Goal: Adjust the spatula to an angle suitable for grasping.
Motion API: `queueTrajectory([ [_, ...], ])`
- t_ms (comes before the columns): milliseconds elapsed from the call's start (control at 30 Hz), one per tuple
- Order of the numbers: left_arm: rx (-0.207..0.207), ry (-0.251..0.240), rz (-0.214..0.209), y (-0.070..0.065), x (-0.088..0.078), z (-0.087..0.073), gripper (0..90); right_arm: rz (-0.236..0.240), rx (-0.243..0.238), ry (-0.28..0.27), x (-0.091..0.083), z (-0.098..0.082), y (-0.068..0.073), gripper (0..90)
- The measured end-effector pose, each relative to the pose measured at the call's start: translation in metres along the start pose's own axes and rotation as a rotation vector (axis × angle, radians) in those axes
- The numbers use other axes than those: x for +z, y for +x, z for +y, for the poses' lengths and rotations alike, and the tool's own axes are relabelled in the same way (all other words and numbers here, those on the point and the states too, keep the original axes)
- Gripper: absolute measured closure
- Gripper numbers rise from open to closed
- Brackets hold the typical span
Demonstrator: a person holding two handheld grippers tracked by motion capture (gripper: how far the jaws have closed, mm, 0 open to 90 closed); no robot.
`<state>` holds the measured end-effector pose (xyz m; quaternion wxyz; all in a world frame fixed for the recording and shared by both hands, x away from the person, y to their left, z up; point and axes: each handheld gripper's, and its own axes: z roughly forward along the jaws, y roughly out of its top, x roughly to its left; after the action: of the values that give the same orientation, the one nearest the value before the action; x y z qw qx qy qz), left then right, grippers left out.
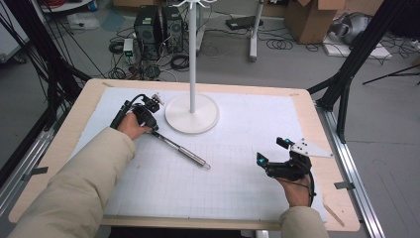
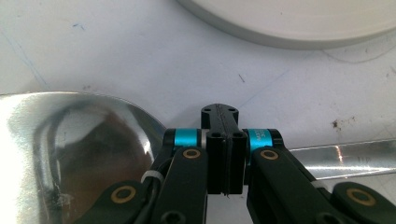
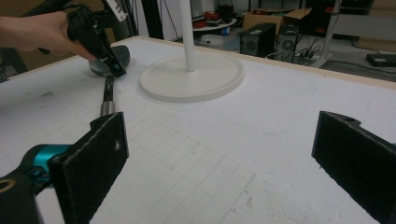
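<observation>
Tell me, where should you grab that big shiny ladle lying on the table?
Probably by its neck, where the left hand-held gripper is already shut on it, coming straight down from above. The ladle lies flat beside the white stand base, its thin handle slips easily between the jaws, and the round bowl looks too wide and slippery.

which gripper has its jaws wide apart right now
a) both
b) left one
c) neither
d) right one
d) the right gripper shows its two black pads far apart over bare mat, while the left gripper has its jaws pressed together at the neck of the metal ladle.
</observation>
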<state>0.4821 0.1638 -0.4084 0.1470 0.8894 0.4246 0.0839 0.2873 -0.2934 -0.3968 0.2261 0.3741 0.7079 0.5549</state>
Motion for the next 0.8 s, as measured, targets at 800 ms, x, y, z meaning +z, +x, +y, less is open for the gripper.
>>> queueTrajectory([
  [800,-0.010,0.038,-0.052,-0.003,-0.006,-0.020,89.5,0.000,-0.003,-0.003,0.001,0.001,0.002,2.8],
])
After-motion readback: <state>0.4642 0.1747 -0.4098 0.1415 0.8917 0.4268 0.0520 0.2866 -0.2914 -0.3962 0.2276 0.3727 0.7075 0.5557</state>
